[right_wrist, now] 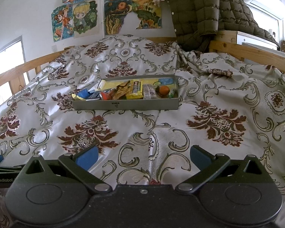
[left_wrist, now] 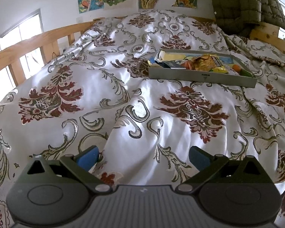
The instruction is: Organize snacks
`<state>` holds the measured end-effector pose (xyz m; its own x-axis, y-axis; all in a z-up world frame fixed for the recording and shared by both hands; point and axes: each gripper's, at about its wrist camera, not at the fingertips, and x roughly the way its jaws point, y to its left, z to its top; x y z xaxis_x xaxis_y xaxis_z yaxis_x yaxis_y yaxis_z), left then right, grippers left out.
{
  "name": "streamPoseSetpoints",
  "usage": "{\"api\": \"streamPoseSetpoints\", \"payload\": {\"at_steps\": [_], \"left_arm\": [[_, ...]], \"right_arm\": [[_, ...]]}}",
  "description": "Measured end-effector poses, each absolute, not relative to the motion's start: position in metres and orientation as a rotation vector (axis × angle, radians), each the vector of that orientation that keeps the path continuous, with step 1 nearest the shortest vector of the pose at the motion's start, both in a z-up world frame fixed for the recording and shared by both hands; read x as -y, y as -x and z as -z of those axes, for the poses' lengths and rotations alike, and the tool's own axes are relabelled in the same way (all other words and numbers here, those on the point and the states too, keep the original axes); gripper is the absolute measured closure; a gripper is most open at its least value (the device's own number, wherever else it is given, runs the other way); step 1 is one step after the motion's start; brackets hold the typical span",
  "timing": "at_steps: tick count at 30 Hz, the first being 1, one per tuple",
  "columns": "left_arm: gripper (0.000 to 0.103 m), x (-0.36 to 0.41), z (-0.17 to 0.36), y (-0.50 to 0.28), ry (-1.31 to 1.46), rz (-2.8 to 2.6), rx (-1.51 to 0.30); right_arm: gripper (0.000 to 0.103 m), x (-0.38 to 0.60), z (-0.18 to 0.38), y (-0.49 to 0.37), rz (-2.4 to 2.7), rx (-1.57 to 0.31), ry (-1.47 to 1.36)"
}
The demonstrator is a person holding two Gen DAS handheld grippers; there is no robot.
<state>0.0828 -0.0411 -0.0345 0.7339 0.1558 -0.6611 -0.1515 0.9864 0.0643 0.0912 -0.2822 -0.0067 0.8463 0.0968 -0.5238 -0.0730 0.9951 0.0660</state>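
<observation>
A grey shallow box [right_wrist: 125, 104] lies on the bed ahead, filled with several snacks: a yellow packet [right_wrist: 135, 91], a white wrapped bar [right_wrist: 149, 93], an orange fruit [right_wrist: 164, 90], crumpled wrappers and a blue packet [right_wrist: 83, 94]. The box also shows in the left wrist view [left_wrist: 201, 76], far right of centre. My left gripper [left_wrist: 142, 157] is open and empty, low over the bedspread, well short of the box. My right gripper [right_wrist: 142, 157] is open and empty, also well short of the box.
A floral white and maroon bedspread [right_wrist: 218, 125] covers the bed. Wooden rails [left_wrist: 28, 47] run along the left and right [right_wrist: 256, 53] sides. An olive quilted jacket [right_wrist: 205, 13] hangs at the back right. Posters [right_wrist: 76, 19] are on the wall.
</observation>
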Motion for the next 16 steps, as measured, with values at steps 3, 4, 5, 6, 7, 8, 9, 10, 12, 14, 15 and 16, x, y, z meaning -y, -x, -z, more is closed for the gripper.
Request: {"api": "streamPoseSetpoints", "payload": {"at_steps": [3,4,5,6,7,8,9,10,12,14,15,16], "left_arm": [[0.000,0.0404,0.0353,-0.0827,-0.006,-0.170,-0.731],[0.000,0.0403,0.0353,-0.0827,-0.005,-0.169,-0.731],[0.000,0.0403,0.0353,-0.0827,-0.005,-0.170,-0.730],[0.000,0.0402,0.0353,-0.0827,-0.005,-0.170,-0.730],[0.000,0.0399,0.0354,-0.0828,-0.005,-0.170,-0.730],[0.000,0.0398,0.0354,-0.0827,-0.004,-0.170,-0.730],[0.000,0.0398,0.0354,-0.0828,-0.005,-0.170,-0.730],[0.000,0.0397,0.0354,-0.0828,-0.005,-0.170,-0.730],[0.000,0.0395,0.0355,-0.0829,-0.005,-0.170,-0.732],[0.000,0.0392,0.0361,-0.0830,-0.006,-0.174,-0.735],[0.000,0.0390,0.0364,-0.0834,-0.006,-0.175,-0.738],[0.000,0.0388,0.0367,-0.0837,-0.006,-0.177,-0.740]], "right_arm": [[0.001,0.2815,0.0076,-0.0902,-0.091,-0.560,-0.041],[0.001,0.2814,0.0079,-0.0895,-0.091,-0.562,-0.039],[0.001,0.2816,0.0085,-0.0888,-0.092,-0.563,-0.037],[0.001,0.2812,0.0088,-0.0878,-0.093,-0.565,-0.035],[0.001,0.2814,0.0097,-0.0873,-0.094,-0.567,-0.034],[0.001,0.2811,0.0094,-0.0865,-0.096,-0.569,-0.032],[0.001,0.2807,0.0096,-0.0861,-0.097,-0.570,-0.030],[0.001,0.2801,0.0099,-0.0899,-0.098,-0.573,-0.029],[0.001,0.2800,0.0100,-0.0895,-0.098,-0.572,-0.031],[0.001,0.2800,0.0104,-0.0880,-0.098,-0.574,-0.031],[0.001,0.2797,0.0098,-0.0901,-0.097,-0.574,-0.030],[0.001,0.2798,0.0100,-0.0888,-0.097,-0.575,-0.031]]}}
